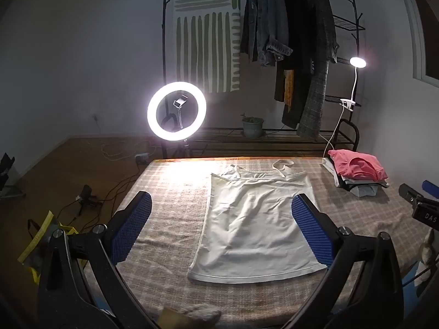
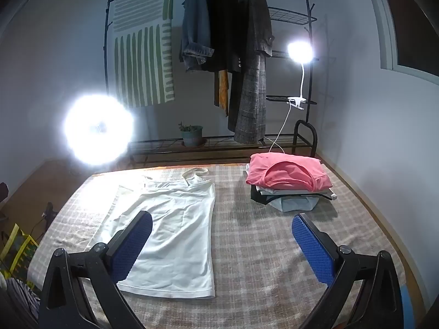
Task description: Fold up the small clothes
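White camisole (image 1: 255,222) spread flat mid-bench, unfolded.
Left gripper (image 1: 222,227) and right gripper (image 2: 222,242) hover above it, jaws apart, holding nothing; folded pile (image 2: 288,186) sits at the far right corner, likely finished items.

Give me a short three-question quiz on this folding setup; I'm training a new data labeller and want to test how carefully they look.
1. True or false: the white camisole lies spread flat on the checked cloth, straps pointing away from the cameras.
2. Which garment tops the folded stack? A) the pink top B) a denim jacket C) a plaid coat
3. Fill in: both the left gripper and the right gripper are ____ and hold nothing.

Key: 1 true; 2 A; 3 open.
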A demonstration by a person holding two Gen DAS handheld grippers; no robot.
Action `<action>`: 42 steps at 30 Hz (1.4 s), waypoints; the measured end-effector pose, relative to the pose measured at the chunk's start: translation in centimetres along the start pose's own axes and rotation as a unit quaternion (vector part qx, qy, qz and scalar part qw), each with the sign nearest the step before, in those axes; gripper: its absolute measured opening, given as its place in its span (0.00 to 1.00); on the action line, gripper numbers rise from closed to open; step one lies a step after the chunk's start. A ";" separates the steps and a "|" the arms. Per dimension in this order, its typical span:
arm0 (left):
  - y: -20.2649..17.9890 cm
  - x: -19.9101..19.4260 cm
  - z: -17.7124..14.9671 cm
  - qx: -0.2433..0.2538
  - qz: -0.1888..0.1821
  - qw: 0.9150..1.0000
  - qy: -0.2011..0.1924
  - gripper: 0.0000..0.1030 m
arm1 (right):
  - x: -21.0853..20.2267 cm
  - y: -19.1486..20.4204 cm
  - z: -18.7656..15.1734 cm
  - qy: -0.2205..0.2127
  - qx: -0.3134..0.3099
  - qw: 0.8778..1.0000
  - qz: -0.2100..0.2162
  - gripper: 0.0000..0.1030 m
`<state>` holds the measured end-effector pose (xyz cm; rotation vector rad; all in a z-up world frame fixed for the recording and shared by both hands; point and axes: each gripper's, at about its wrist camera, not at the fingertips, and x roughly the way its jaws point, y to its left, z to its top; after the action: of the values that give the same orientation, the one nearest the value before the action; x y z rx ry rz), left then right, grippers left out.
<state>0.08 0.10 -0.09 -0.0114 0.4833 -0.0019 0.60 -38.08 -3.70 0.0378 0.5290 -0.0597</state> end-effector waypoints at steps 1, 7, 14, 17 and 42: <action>0.1 0.1 0.0 0.000 -0.003 1.000 0.003 1.00 | 0.0 0.0 0.0 -0.002 -0.001 1.000 0.000 1.00; 0.1 0.3 0.3 -0.003 0.009 1.000 0.011 1.00 | -0.1 0.2 0.0 -0.006 -0.003 1.000 -0.001 1.00; 0.6 0.0 0.1 -0.008 0.011 1.000 0.005 1.00 | 0.0 0.3 0.1 -0.005 -0.003 1.000 0.002 1.00; 0.7 0.1 0.1 -0.006 0.008 1.000 0.005 1.00 | 0.0 0.6 0.3 -0.004 -0.003 1.000 0.002 1.00; 0.5 0.0 0.2 -0.007 0.009 1.000 0.003 1.00 | 0.1 0.8 0.1 -0.002 -0.006 1.000 0.003 1.00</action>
<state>0.20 0.62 0.07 -0.0211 0.4886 0.0190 0.81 -37.26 -3.68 0.0275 0.5257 -0.0506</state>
